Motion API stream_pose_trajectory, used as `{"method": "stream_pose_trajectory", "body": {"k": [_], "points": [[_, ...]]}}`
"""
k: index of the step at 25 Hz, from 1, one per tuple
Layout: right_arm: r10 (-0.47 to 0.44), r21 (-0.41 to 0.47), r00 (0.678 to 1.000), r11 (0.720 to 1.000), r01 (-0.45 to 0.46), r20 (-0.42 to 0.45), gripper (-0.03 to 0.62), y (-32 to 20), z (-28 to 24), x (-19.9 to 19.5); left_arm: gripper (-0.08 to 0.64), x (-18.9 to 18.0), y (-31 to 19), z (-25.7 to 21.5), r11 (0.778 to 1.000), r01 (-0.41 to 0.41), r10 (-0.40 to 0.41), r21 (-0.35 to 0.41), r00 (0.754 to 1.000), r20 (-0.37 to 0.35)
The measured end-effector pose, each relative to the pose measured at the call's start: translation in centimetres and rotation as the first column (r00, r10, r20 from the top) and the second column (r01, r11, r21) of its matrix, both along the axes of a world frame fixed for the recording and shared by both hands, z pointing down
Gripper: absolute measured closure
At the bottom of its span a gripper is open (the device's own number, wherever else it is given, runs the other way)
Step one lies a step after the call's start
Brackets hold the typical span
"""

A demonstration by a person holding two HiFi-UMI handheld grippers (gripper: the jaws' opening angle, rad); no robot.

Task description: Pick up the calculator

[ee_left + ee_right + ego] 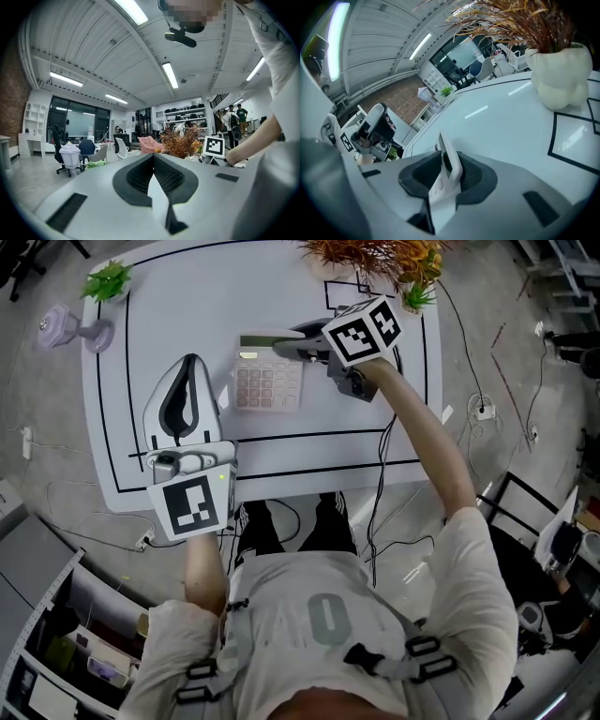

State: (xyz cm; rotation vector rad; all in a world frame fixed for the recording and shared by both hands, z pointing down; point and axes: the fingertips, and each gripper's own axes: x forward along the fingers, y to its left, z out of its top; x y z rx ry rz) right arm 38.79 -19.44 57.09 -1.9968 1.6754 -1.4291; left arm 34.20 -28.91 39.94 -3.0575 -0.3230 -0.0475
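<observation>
A pale calculator [267, 381] with pinkish keys lies on the white table [187, 296], near its middle. My right gripper [298, 343] reaches in from the right and is shut on the calculator's far right corner. In the right gripper view the calculator [446, 171] stands edge-on between the dark pads, which press on both its faces. My left gripper [190, 362] hovers over the table's front left, a short way left of the calculator, and touches nothing. Its jaws [153, 157] meet at the tips with nothing between them.
Black tape lines frame the tabletop. A white pot of dried orange plants [370, 254] stands at the far edge, close behind the right gripper [558, 75]. A small green plant [108, 282] sits at the far left corner. Cables [384, 465] hang off the right front edge.
</observation>
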Motion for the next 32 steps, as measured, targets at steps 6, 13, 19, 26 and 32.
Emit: {"method": "stream_pose_trajectory", "body": {"k": [6, 13, 19, 26, 32], "points": [[0.018, 0.014, 1.0, 1.0, -0.018, 0.006, 0.494, 0.2, -0.1, -0.2, 0.54, 0.6, -0.3, 6.0, 0.996, 0.055, -0.029, -0.075, 0.948, 0.317], [0.054, 0.076, 0.998, 0.996, -0.055, 0.018, 0.518, -0.2, -1.0, -0.6, 0.54, 0.2, -0.9, 6.8, 0.995, 0.077, -0.054, -0.055, 0.94, 0.337], [0.087, 0.093, 0.996, 0.992, -0.084, -0.032, 0.526, -0.1, -3.3, -0.5, 0.54, -0.3, -0.6, 6.0, 0.996, 0.071, -0.051, -0.049, 0.942, 0.331], [0.197, 0.131, 0.959, 0.976, -0.173, -0.202, 0.528, 0.9, -10.6, 1.3, 0.54, -0.8, -0.8, 1.6, 0.996, 0.081, -0.066, -0.045, 0.962, 0.265], [0.33, 0.19, 0.848, 0.943, -0.274, -0.415, 0.528, 3.2, -21.1, 2.1, 0.54, -2.1, -0.1, -4.7, 0.996, 0.069, -0.06, -0.049, 0.986, 0.155]]}}
